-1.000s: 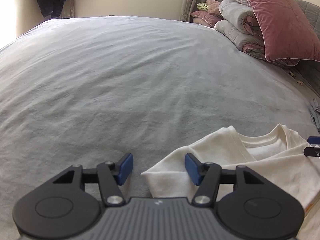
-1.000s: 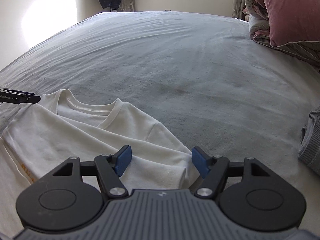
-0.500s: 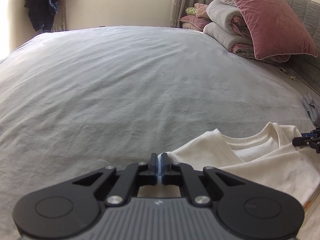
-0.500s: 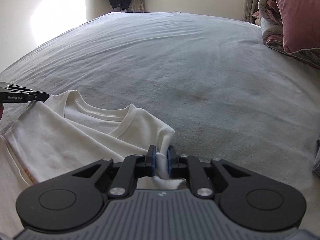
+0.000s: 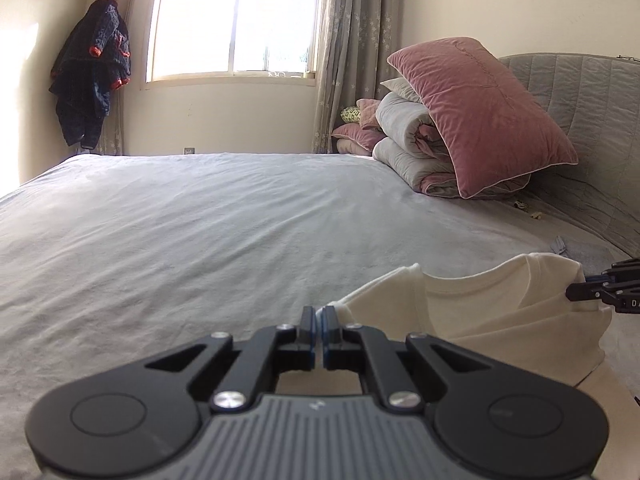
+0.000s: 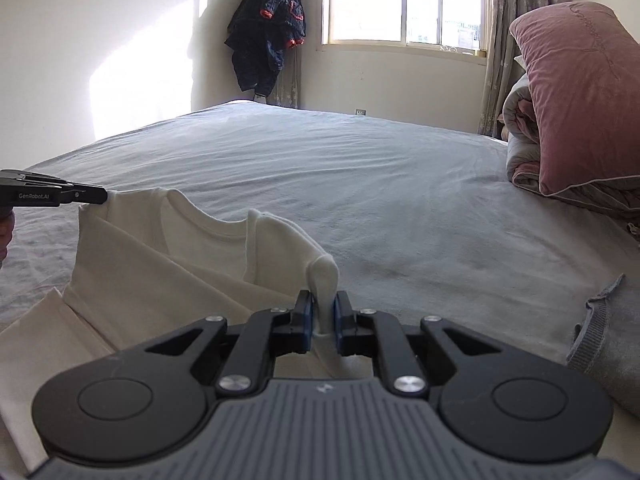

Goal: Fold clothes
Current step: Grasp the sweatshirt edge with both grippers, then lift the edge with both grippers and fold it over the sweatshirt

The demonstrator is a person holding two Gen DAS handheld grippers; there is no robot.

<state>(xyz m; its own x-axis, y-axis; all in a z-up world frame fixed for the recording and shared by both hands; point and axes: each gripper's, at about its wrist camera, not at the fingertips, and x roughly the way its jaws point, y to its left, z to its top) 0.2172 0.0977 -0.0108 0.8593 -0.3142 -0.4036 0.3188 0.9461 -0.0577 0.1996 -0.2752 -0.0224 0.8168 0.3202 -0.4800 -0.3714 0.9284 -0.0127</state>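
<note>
A cream white T-shirt (image 6: 152,276) hangs lifted by its two shoulders above the grey bed (image 6: 360,184), its neckline sagging between them. My left gripper (image 5: 319,316) is shut on the shirt's left shoulder edge; the T-shirt (image 5: 492,312) stretches away to the right in the left wrist view. My right gripper (image 6: 321,312) is shut on a thick fold of the other shoulder. The left gripper (image 6: 90,195) also shows in the right wrist view, pinching the far shoulder. The right gripper (image 5: 576,291) shows at the right edge of the left wrist view.
A pink pillow (image 5: 480,116) leans on rolled grey quilts (image 5: 404,144) by the grey headboard (image 5: 580,96). A grey garment (image 6: 604,336) lies on the bed at the right. A dark jacket (image 6: 268,28) hangs near the window (image 5: 236,20). The grey bed (image 5: 180,220) stretches ahead.
Both grippers went from open over the lying shirt to shut on its shoulders, then rose and tilted up, lifting the shirt's top off the bed.
</note>
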